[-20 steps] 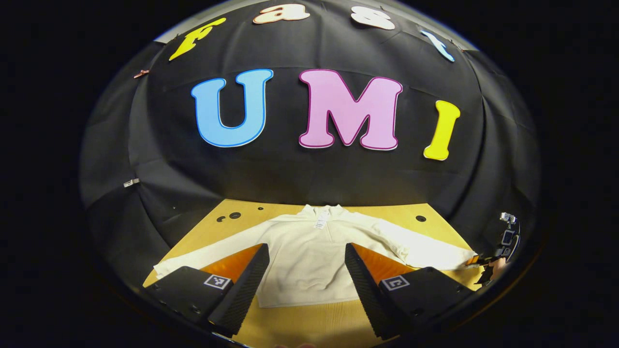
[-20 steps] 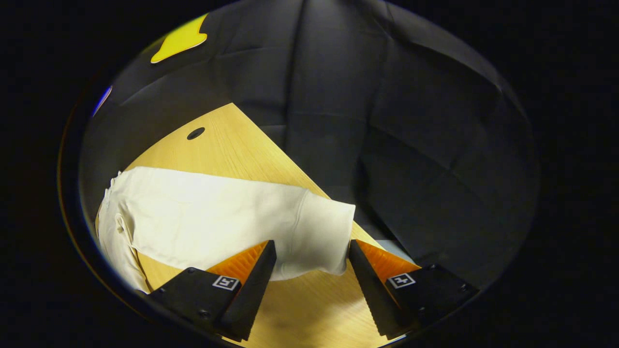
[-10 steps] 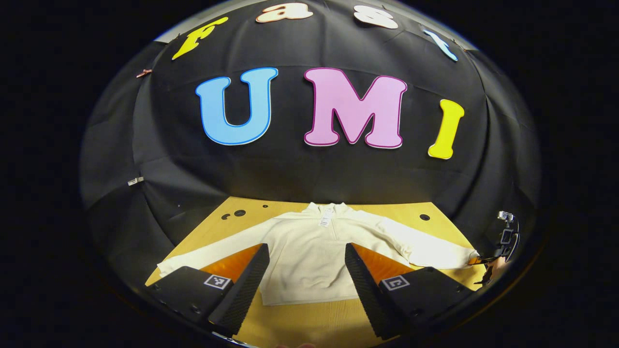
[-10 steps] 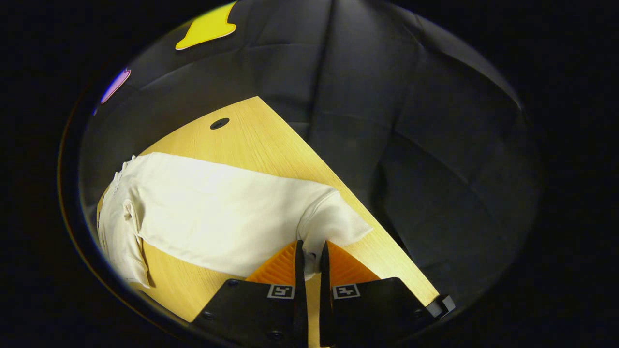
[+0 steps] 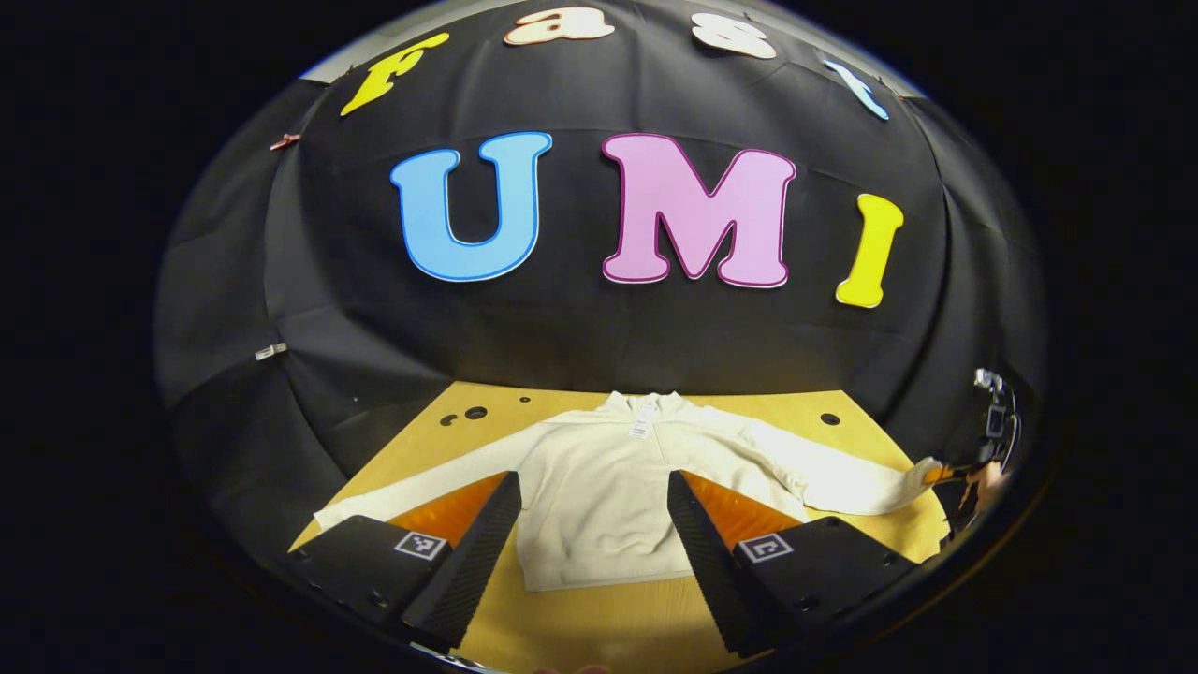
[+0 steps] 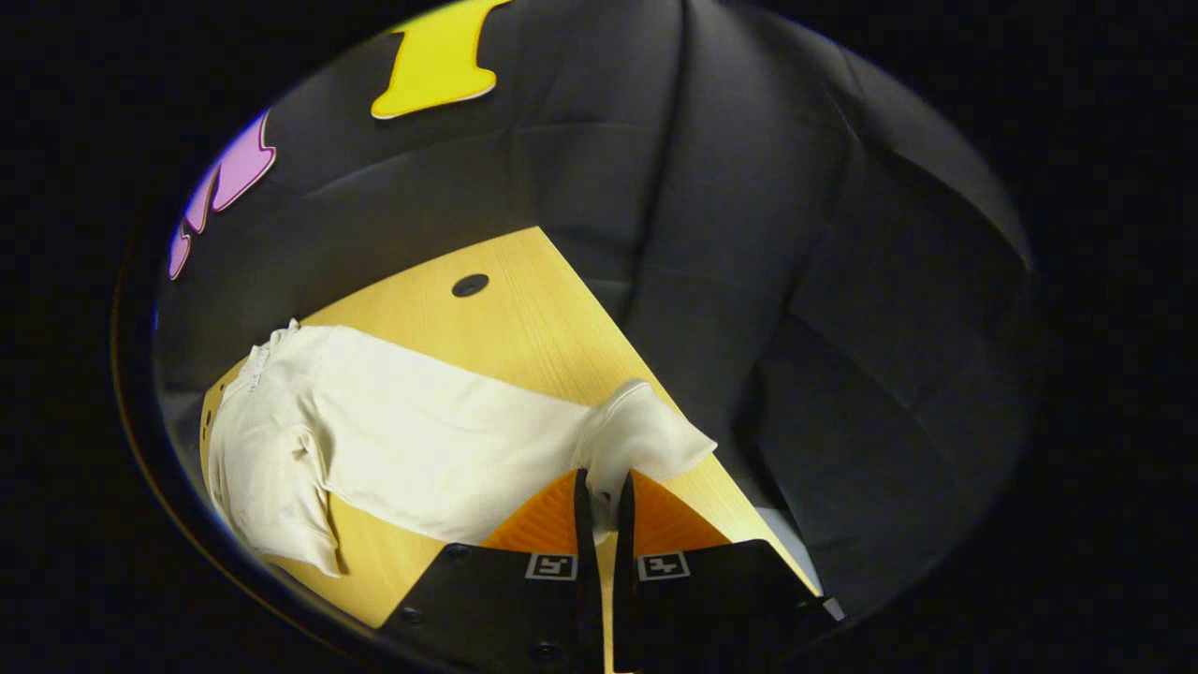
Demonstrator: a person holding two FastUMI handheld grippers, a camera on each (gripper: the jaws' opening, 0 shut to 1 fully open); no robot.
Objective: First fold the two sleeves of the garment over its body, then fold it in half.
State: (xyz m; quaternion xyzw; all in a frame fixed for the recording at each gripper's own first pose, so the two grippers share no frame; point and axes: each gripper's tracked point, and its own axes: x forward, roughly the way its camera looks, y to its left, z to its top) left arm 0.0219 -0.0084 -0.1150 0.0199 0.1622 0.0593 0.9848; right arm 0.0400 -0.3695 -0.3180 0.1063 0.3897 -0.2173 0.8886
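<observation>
Spread flat, front up, on the pale wooden table (image 5: pixel 599 627): a cream long-sleeved pullover garment (image 5: pixel 599 487), collar toward twelve o'clock, hem toward six, sleeves running out toward eight and three. Hovering short of the hem, the left gripper (image 5: pixel 591 534), fingers wide apart and holding nothing, with the left sleeve (image 5: pixel 421 482) lying just beyond its own left finger. Far out at three o'clock, the right gripper (image 5: pixel 945 473), pinching the cuff. Close up in the right gripper view, the right gripper (image 6: pixel 599 491) clamped shut on the cuff of the right sleeve (image 6: pixel 449 440), cuff raised slightly off the table. Long axis of that sleeve running from the tips toward nine o'clock, where the body lies. Likely next: carrying the cuff along that axis over the body. No containers on the table.
</observation>
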